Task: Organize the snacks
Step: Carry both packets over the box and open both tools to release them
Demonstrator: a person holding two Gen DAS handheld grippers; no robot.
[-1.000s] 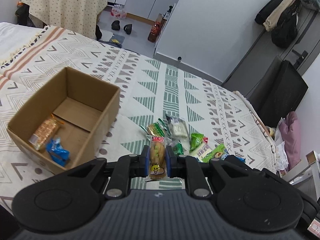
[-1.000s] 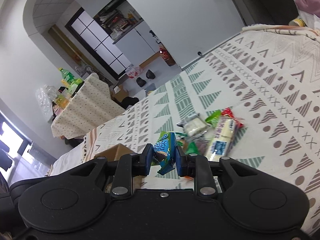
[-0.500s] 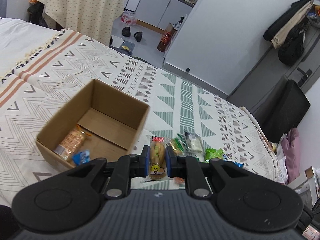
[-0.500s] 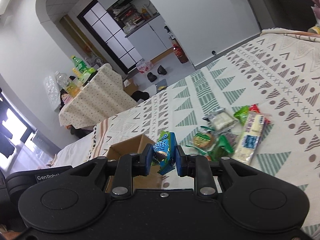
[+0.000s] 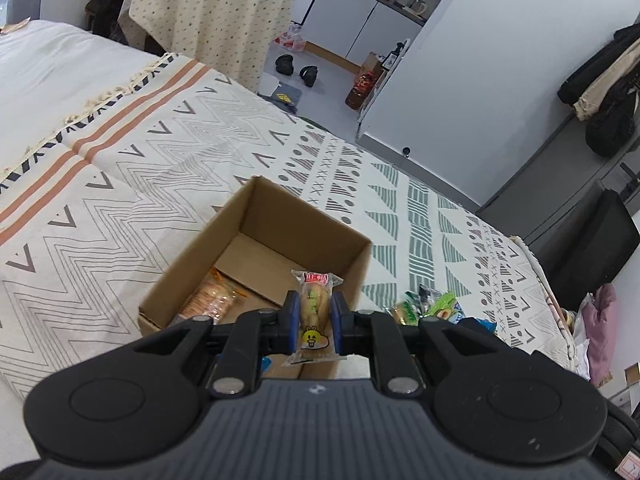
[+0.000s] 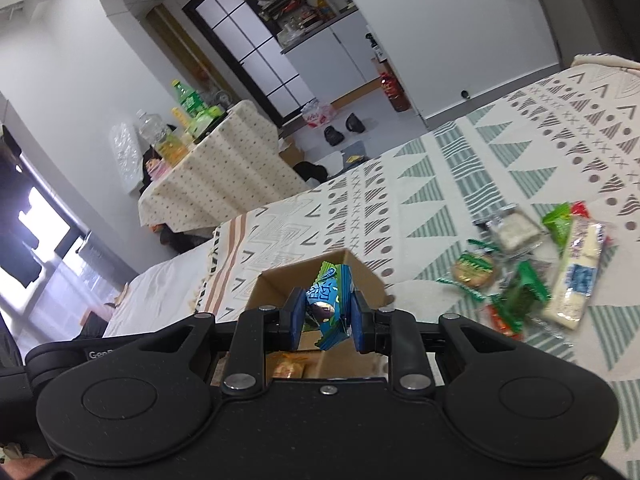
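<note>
Two loads over cardboard box: left gripper clamps bread packet, right gripper clamps blue packet. Advised: centre over box, then part jaws.

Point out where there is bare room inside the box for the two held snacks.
The cardboard box has bare floor along its far wall and right side. Its near-left corner is taken by an orange cracker pack. The left gripper holds a bread snack, the right gripper a blue packet. The snack pile crowds the blanket to the box's right.

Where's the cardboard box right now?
Left wrist view: the cardboard box sits on the patterned blanket, just ahead of the left gripper, left of the loose snack pile.
</note>
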